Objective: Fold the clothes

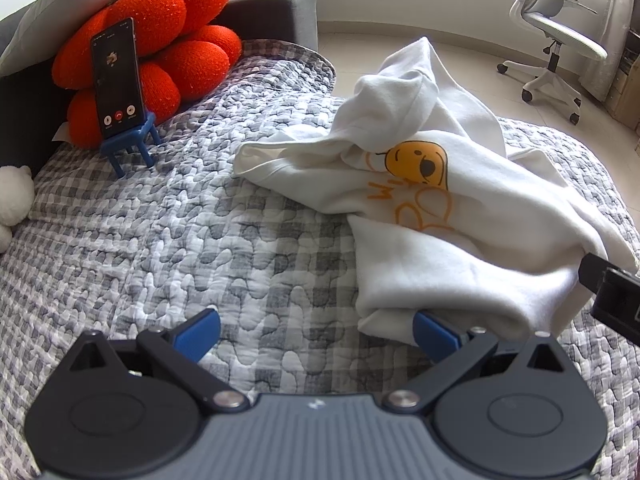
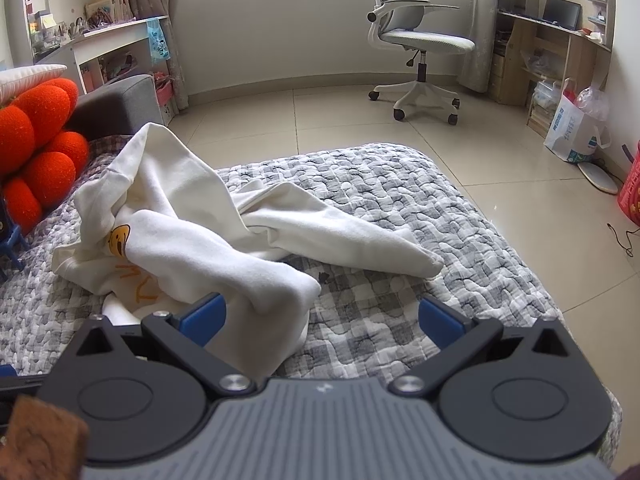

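A crumpled white sweatshirt (image 1: 460, 216) with a yellow cartoon print (image 1: 418, 160) lies in a heap on the grey checked quilt (image 1: 180, 220). My left gripper (image 1: 316, 336) is open just in front of the heap's near edge, its right pad (image 1: 434, 336) touching the cloth. In the right wrist view the same sweatshirt (image 2: 192, 236) spreads left and centre, one sleeve (image 2: 360, 236) stretched to the right. My right gripper (image 2: 322, 320) is open, with a rolled fold of the cloth lying between its fingers. The right gripper's body (image 1: 612, 292) shows at the left view's right edge.
A phone (image 1: 116, 76) on a small blue stand (image 1: 130, 140) leans against an orange plush cushion (image 1: 160, 40) at the bed's head. A white office chair (image 2: 416, 48) stands on the tiled floor beyond the bed. Shelves and bags (image 2: 576, 128) line the right wall.
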`<state>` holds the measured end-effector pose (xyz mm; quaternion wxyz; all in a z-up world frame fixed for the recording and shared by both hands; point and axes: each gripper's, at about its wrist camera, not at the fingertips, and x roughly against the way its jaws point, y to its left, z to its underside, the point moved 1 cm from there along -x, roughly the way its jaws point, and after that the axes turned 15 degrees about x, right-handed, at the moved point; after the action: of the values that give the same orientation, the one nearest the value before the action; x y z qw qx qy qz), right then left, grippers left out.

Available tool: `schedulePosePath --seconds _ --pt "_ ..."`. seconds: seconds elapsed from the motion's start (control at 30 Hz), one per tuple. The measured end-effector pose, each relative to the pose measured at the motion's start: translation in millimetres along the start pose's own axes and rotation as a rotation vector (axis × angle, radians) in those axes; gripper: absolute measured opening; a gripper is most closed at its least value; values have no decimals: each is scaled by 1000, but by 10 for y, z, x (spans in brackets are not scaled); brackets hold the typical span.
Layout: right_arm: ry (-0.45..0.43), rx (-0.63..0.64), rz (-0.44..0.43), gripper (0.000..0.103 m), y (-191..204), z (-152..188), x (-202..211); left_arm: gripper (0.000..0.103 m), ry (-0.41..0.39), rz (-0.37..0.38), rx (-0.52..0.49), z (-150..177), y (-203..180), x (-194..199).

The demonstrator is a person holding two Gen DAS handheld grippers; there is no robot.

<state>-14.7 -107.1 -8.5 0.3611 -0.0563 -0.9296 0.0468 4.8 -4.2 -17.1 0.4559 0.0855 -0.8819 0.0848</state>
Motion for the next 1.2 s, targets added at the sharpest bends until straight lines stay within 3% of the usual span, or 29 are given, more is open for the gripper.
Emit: schedulePosePath --seconds 0.4,0.6,0.83,1.07,1.2 --pt "10 0 -11 103 39 0 -23 103 -5 -54 84 -56 91 -45" --pt "35 -42 -111 103 68 -73 24 103 -10 -57 132 -224 164 -87" --pt "36 -33 -160 103 12 -327 -20 103 -1 -29 164 -487 158 -91" --pt "-30 49 -134 103 54 -380 -303 103 43 15 226 -558 233 -473" --pt "-15 -25 -231 103 -81 -221 -557 103 69 36 235 -463 295 -717"
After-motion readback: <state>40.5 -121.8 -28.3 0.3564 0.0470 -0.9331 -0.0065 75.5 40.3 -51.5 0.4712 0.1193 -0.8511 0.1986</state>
